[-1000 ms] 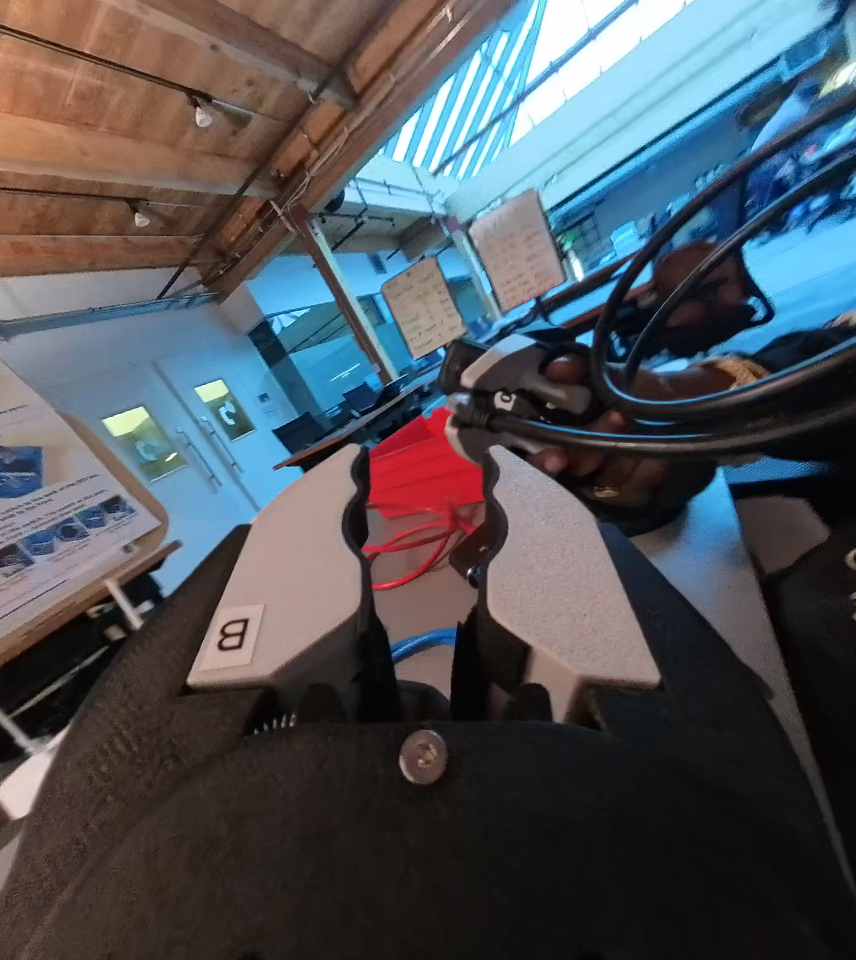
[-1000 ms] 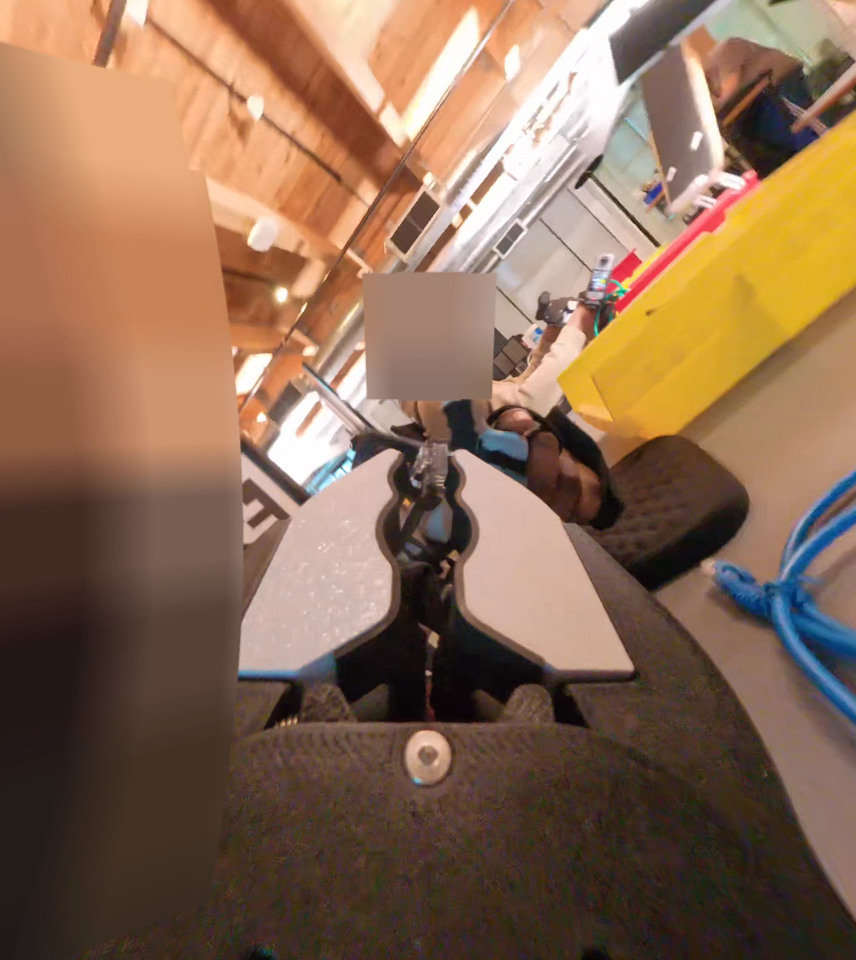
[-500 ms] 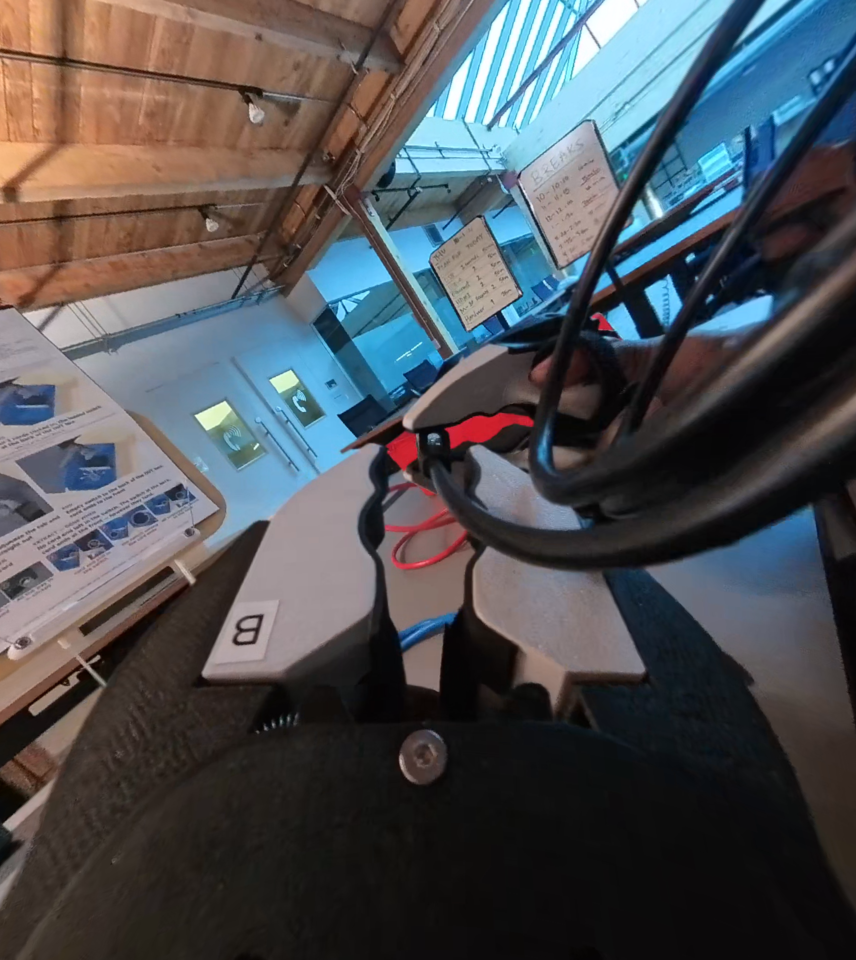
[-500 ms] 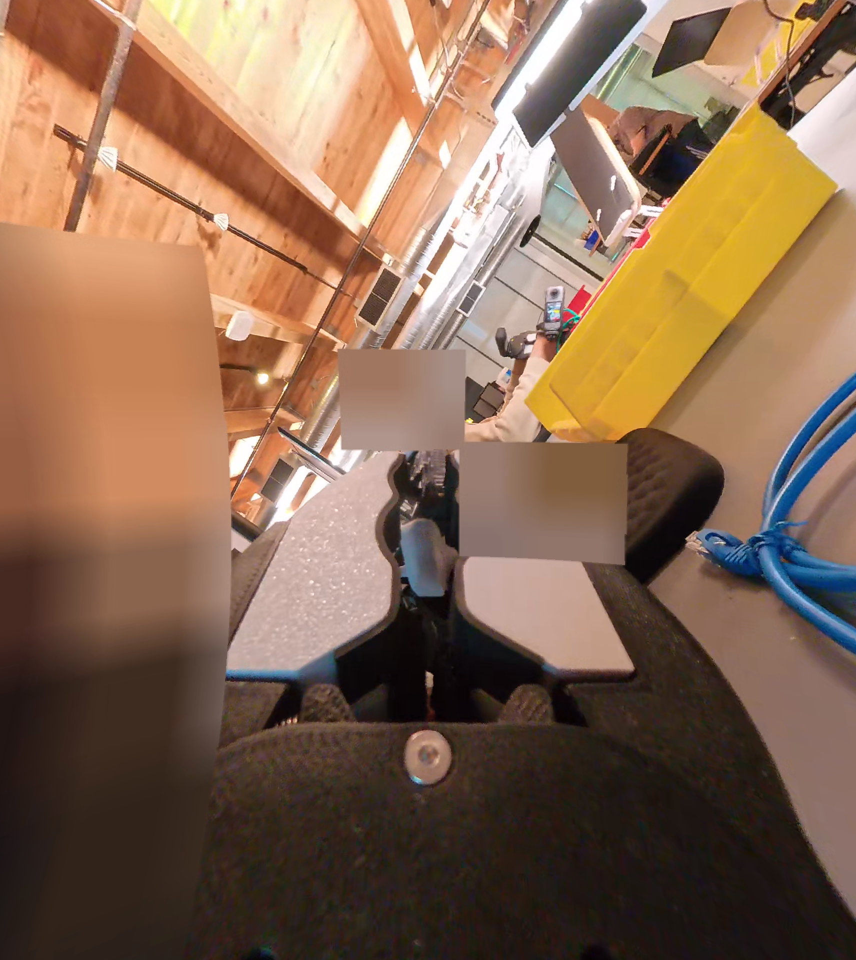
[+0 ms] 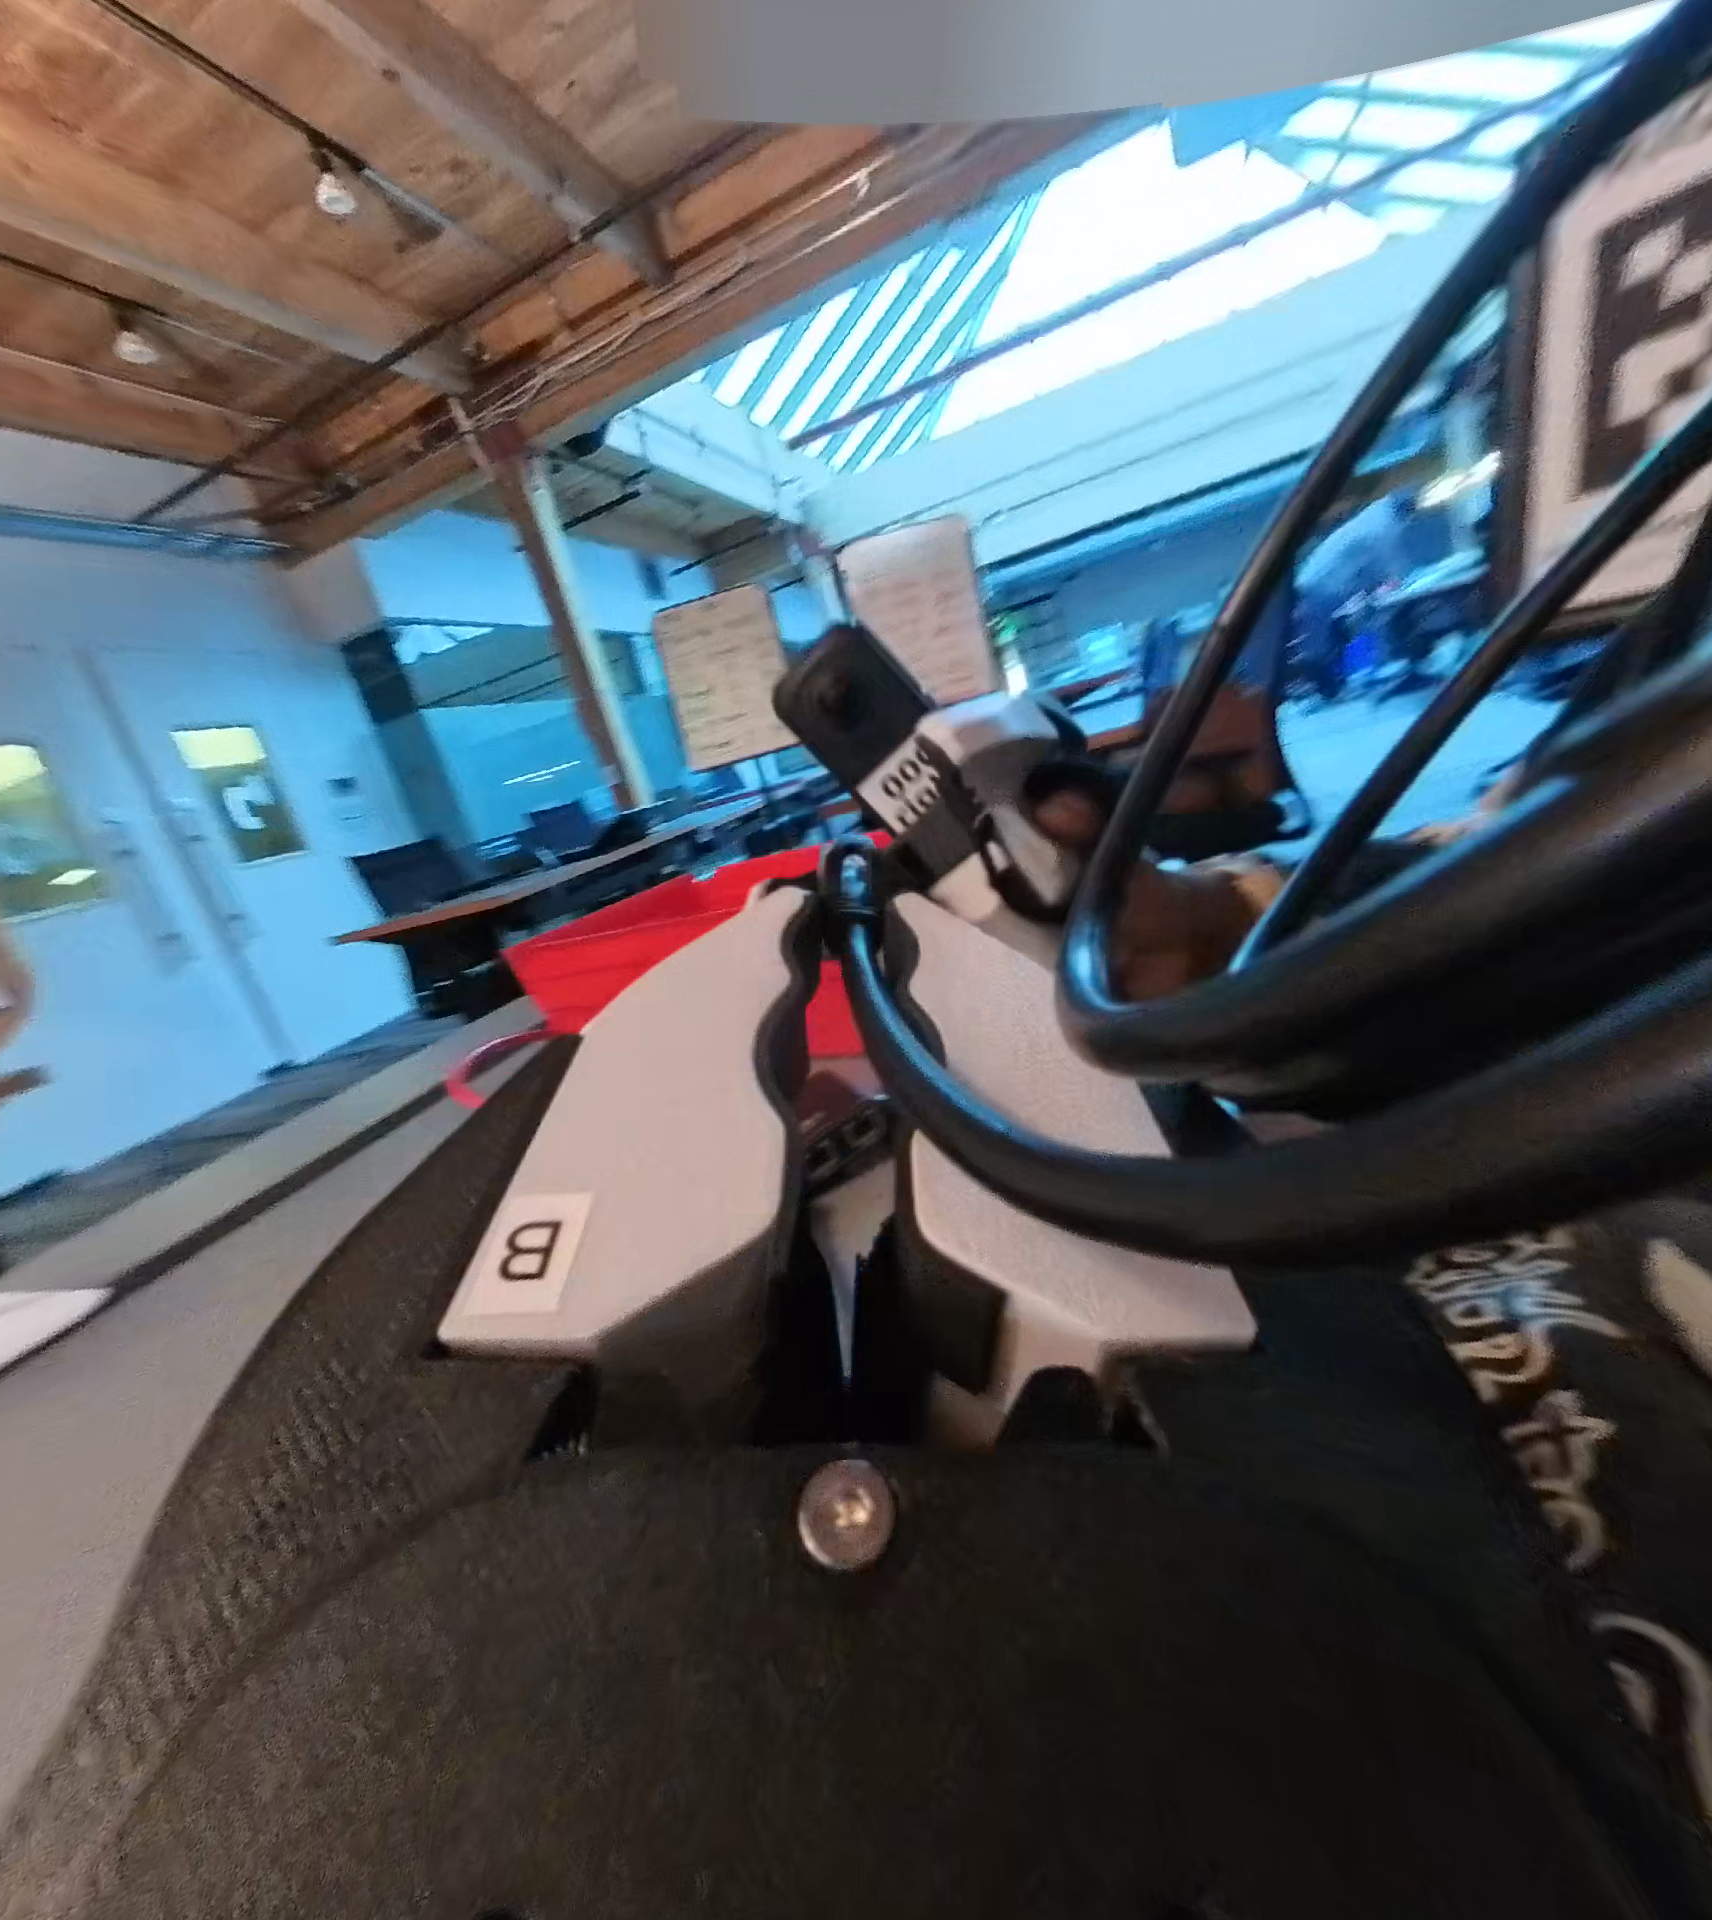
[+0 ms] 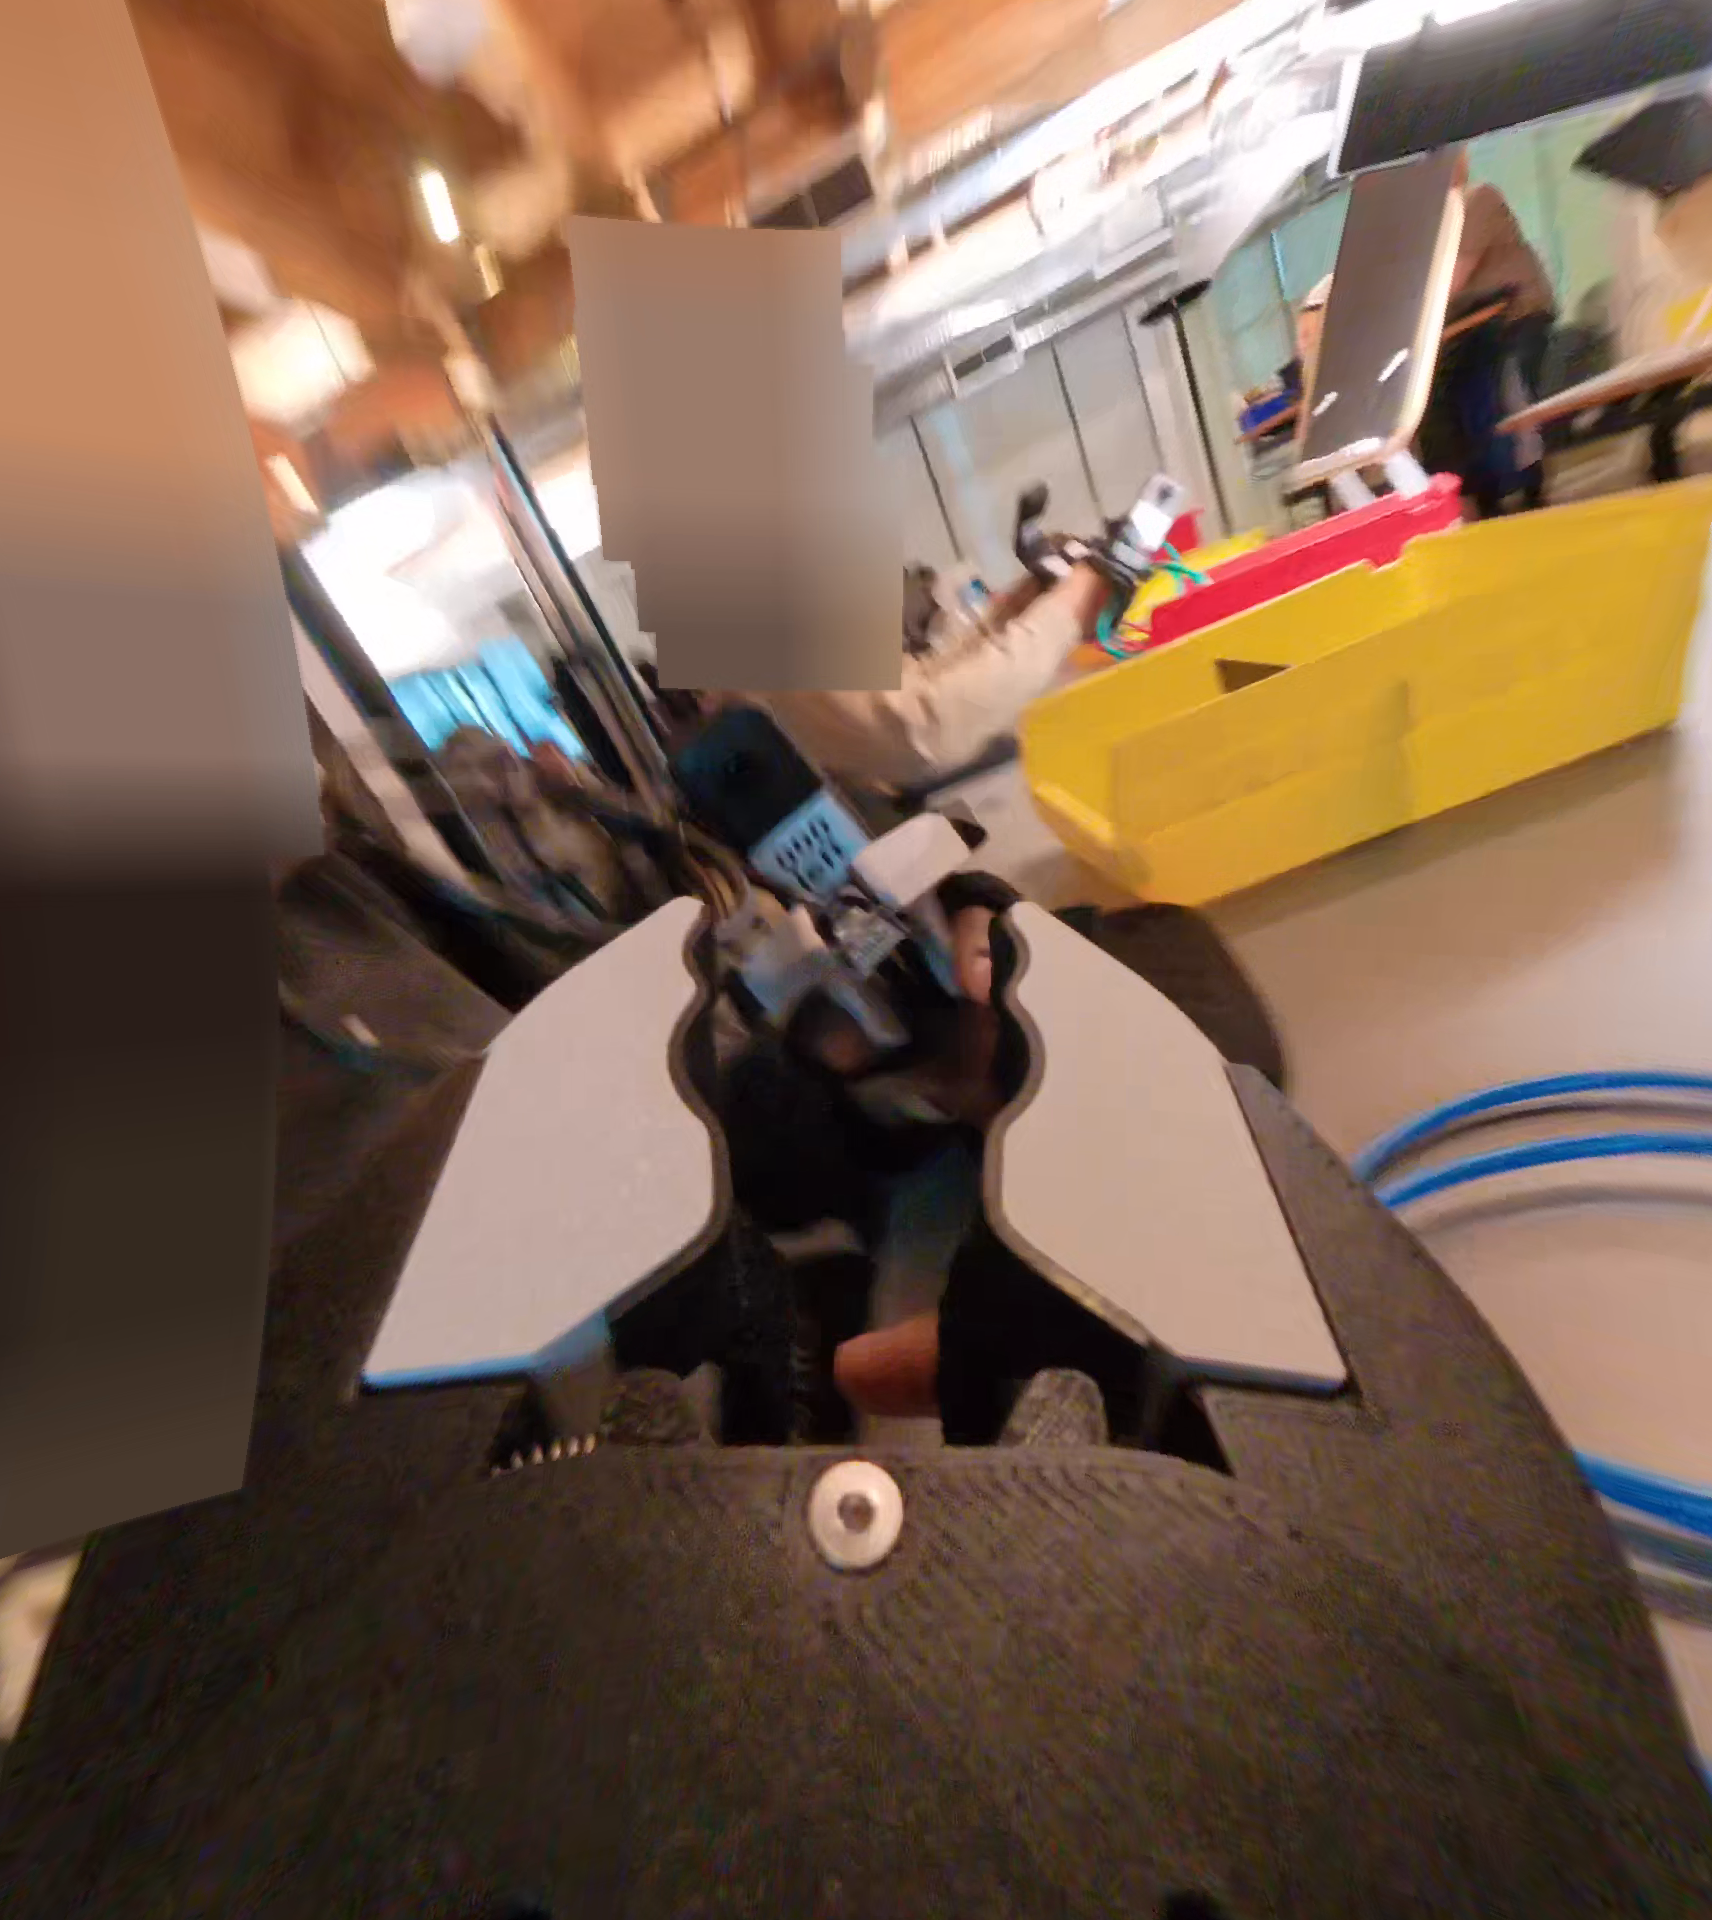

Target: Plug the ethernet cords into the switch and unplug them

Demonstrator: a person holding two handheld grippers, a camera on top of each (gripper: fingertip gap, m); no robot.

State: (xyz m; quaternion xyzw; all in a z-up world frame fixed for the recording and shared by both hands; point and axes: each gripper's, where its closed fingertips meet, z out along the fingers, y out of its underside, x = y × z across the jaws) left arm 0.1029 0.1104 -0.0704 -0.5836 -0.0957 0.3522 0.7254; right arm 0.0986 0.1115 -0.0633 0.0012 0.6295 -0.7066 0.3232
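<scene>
My left gripper is shut on a black ethernet cord near its end. The cord runs right from the fingertips into large loops. A dark box with small ports, perhaps the switch, shows low between the left fingers. My right gripper is wide open and empty, facing the left gripper. The left gripper's camera and a gloved hand show through its gap. The right gripper's camera shows just beyond the left fingertips.
A yellow bin stands on the grey table at the right. A coiled blue cord lies beside the right gripper. A red bin and a red cord lie ahead of the left gripper. People work at far tables. Left and right tips are no more than a few centimetres apart.
The right gripper, shut on the black cord's plug earlier, has opened and let go. The left gripper has closed on the cord near its end. Both views have swung.
</scene>
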